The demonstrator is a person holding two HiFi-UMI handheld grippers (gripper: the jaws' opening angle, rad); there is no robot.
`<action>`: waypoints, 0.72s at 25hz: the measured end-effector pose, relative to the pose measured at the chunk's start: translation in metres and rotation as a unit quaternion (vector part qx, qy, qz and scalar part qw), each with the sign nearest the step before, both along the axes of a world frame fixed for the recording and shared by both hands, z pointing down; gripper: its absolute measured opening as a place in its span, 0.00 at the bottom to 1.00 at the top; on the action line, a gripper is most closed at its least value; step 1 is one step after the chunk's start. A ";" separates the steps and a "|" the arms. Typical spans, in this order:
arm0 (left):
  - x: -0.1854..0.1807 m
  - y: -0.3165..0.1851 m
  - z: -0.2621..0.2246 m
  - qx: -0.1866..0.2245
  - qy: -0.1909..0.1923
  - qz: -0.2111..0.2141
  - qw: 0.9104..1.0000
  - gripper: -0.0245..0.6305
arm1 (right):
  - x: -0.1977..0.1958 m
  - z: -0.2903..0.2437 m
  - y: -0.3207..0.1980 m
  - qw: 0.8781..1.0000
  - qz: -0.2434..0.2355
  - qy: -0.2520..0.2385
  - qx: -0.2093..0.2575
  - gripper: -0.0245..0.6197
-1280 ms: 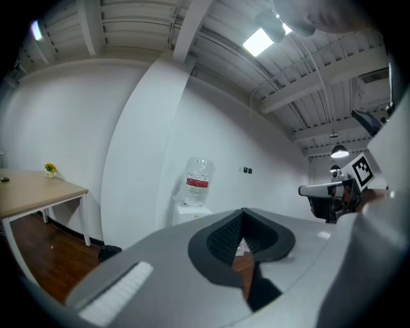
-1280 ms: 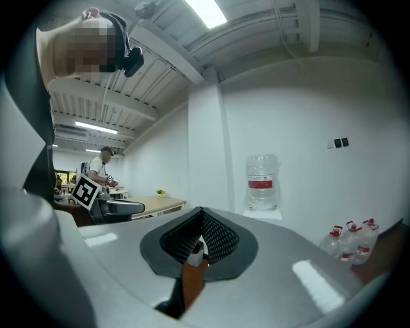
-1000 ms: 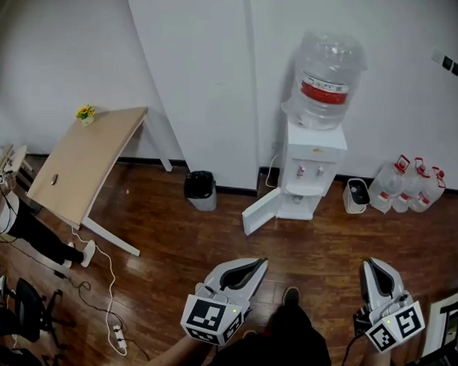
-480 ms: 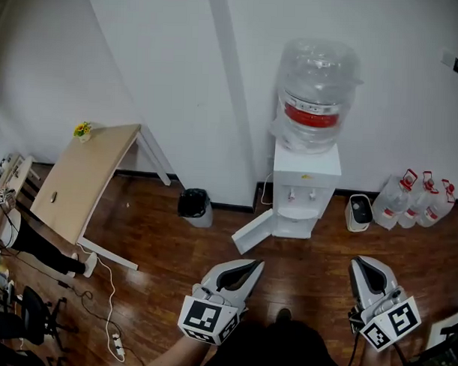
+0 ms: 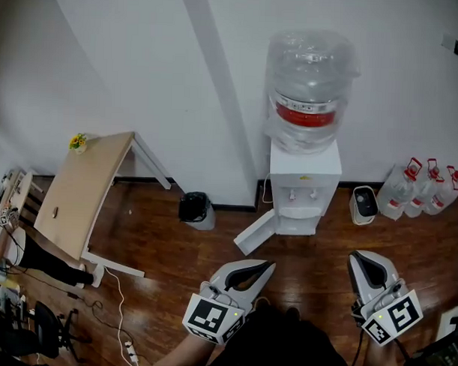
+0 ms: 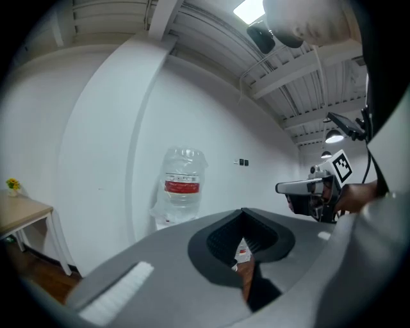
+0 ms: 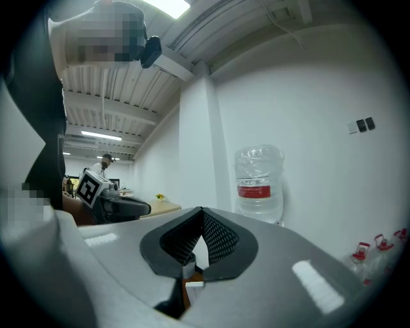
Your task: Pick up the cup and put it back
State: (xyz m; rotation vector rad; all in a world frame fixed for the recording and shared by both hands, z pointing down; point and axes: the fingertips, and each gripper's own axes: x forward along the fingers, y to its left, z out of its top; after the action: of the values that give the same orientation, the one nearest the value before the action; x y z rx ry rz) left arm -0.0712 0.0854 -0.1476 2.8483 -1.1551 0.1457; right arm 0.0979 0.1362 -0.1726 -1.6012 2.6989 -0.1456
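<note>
Grey grippers (image 5: 267, 265) (image 5: 356, 262), jaws together, empty

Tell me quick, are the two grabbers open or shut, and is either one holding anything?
Left gripper: shut, holding nothing.
Right gripper: shut, holding nothing.

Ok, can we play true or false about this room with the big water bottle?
1. The big water bottle sits on top of the white dispenser. True.
2. The dispenser's door is closed. False: it hangs open.
3. Yellow flowers sit on the wooden table. True.
4. The left gripper holds a cup. False: it is shut and holds nothing.
5. The black bin stands on the table. False: it stands on the floor by the wall.
</note>
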 end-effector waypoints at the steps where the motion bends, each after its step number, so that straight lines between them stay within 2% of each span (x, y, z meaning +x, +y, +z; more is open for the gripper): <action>1: 0.000 -0.001 0.002 0.002 0.000 0.007 1.000 0.04 | -0.002 0.001 -0.002 1.000 0.005 -0.002 -0.003 0.04; 7: -0.001 -0.029 -0.003 0.015 0.021 0.046 0.999 0.04 | -0.018 -0.004 -0.028 1.000 0.015 0.014 -0.006 0.04; 9: -0.002 -0.032 -0.003 0.021 0.017 0.063 0.998 0.04 | -0.023 -0.003 -0.033 1.000 0.023 0.008 -0.009 0.04; 18: -0.022 -0.072 0.019 0.003 0.027 0.048 0.998 0.04 | -0.043 0.011 -0.057 0.999 0.043 0.002 -0.009 0.04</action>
State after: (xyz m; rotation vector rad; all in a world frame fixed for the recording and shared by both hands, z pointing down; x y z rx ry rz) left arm -0.0929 0.0135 -0.1284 2.8956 -1.0114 0.0699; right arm 0.0544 0.0791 -0.1612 -1.7206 2.6343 -0.1681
